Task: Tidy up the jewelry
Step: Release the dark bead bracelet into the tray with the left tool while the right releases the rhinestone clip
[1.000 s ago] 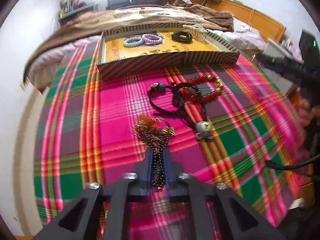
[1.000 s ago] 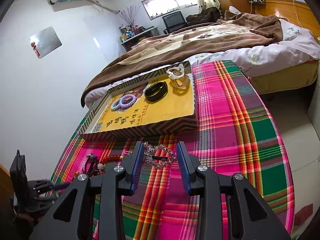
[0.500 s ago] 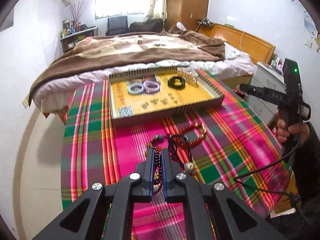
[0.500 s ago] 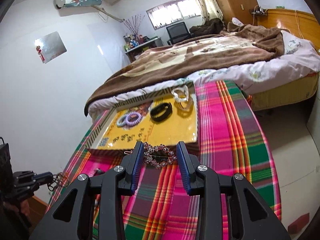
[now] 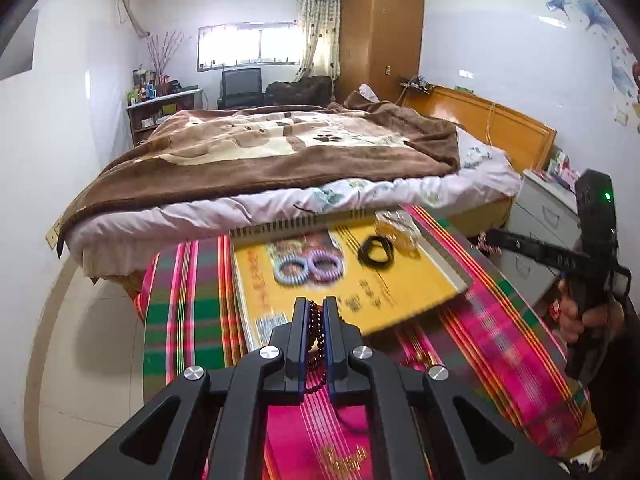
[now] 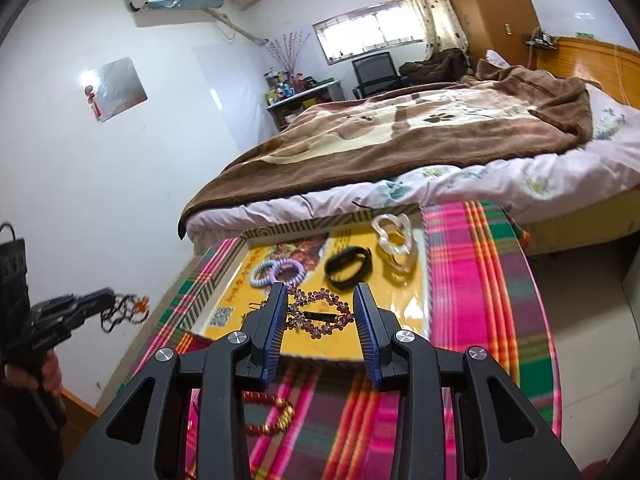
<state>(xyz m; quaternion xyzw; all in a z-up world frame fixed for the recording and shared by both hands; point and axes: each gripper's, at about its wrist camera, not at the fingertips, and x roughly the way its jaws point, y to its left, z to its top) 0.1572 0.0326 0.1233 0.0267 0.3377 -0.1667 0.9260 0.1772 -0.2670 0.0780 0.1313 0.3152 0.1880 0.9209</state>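
My left gripper (image 5: 314,307) is shut on a dark beaded bracelet (image 5: 314,334) and holds it in the air near the front edge of the yellow tray (image 5: 404,296); it also shows in the right wrist view (image 6: 105,300) with the bracelet (image 6: 124,312) dangling. My right gripper (image 6: 320,300) is shut on a pink flower bracelet (image 6: 318,314), held over the tray's (image 6: 400,320) near part. In the tray lie two spiral hair ties (image 6: 276,271), a black band (image 6: 347,266) and a clear chain bracelet (image 6: 394,240).
A red bead bracelet (image 6: 270,414) lies on the plaid tablecloth (image 6: 480,280) below my right gripper. A bed with a brown blanket (image 5: 280,152) stands right behind the table. White drawers (image 5: 544,224) stand at the right.
My left gripper has lifted the beaded bracelet off the cloth and moved it toward the tray. My right gripper has carried the flower bracelet forward over the tray.
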